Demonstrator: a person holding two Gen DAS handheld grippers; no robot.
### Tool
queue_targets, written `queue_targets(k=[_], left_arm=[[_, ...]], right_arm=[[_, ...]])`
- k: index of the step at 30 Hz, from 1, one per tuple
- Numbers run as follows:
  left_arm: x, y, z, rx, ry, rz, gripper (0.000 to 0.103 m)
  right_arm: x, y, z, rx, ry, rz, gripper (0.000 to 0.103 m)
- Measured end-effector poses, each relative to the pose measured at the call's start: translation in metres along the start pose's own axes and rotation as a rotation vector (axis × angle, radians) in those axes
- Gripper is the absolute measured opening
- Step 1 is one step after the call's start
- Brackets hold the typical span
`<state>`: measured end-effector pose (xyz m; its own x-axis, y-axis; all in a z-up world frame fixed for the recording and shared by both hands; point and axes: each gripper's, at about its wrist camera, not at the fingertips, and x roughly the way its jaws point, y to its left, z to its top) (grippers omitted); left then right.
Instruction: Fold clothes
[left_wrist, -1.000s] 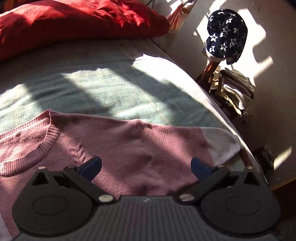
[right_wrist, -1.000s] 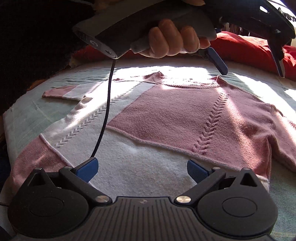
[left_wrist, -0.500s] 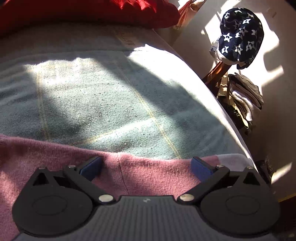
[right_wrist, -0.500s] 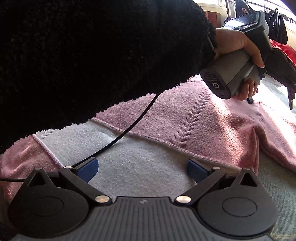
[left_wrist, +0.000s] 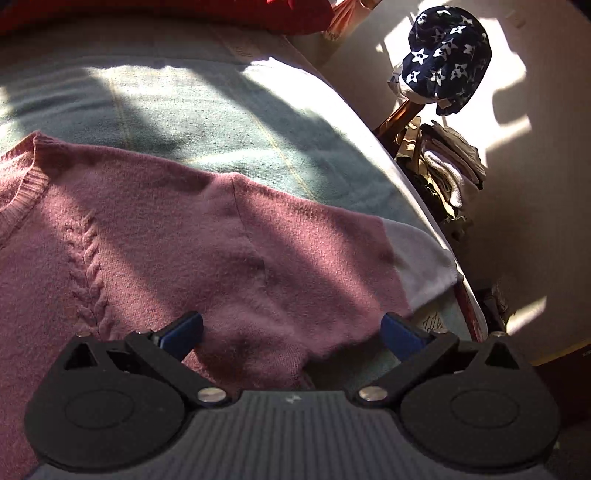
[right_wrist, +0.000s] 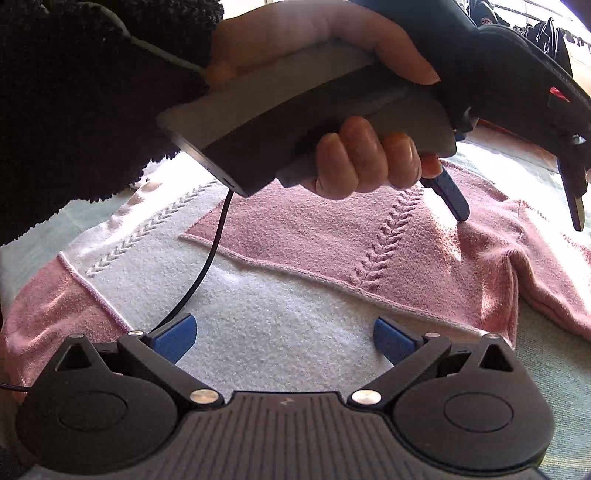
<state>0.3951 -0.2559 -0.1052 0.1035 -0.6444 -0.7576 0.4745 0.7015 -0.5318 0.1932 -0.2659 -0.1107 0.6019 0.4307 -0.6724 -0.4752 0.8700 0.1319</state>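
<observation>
Knitwear fills both views: a pink and white sweater (left_wrist: 192, 236) lies spread flat on a pale green blanket (left_wrist: 207, 110), and in the left wrist view its ribbed neckline sits at the left edge while its pink sleeve with a white cuff runs toward the right edge of the bed. At the bottom of that view the left gripper (left_wrist: 291, 328) hangs just over the sleeve's underarm area with its blue-tipped fingers set wide apart and nothing between them. In the right wrist view the sweater (right_wrist: 332, 258) shows its cable-stitch lines and white lower panel across the middle, and the right gripper (right_wrist: 284, 338) at the bottom is likewise spread wide over the white panel, gripping nothing. Above it, a hand (right_wrist: 362, 155) in a black fuzzy sleeve holds the other gripper's grey handle, one blue tip touching the pink knit at centre right. A red pillow (left_wrist: 166, 14) lies along the top, and a star-print hat (left_wrist: 448, 55) hangs at upper right.
</observation>
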Motion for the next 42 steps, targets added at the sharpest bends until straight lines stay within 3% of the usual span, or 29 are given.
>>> queue_targets(k=[3,10,14,24,32,39,42], left_arm=[[0.0,-0.009,-0.002,0.03,0.008,0.011,0.102],[-0.007,-0.037,0.002,0.1,0.001,-0.084,0.102],[0.023,-0.031,-0.007,0.085,0.068,-0.071,0.102],[-0.012,-0.032,-0.009,0.088,0.018,-0.095,0.102],[0.026,-0.022,-0.006,0.025,0.048,-0.124,0.102],[-0.005,-0.029,-0.011,0.072,0.031,-0.141,0.102],[-0.009,-0.024,-0.015,0.086,0.014,-0.115,0.102]], right_arm=[[0.002,0.001,0.002,-0.004,0.004,-0.003,0.103],[0.003,0.002,0.001,-0.003,0.007,-0.01,0.103],[0.007,0.004,0.001,-0.014,0.014,-0.017,0.103],[0.006,0.001,0.001,0.016,0.004,-0.015,0.103],[0.006,-0.001,0.0,0.009,0.004,-0.022,0.103],[0.009,-0.001,0.001,0.009,0.007,-0.028,0.103],[0.01,0.0,0.001,0.008,0.006,-0.031,0.103]])
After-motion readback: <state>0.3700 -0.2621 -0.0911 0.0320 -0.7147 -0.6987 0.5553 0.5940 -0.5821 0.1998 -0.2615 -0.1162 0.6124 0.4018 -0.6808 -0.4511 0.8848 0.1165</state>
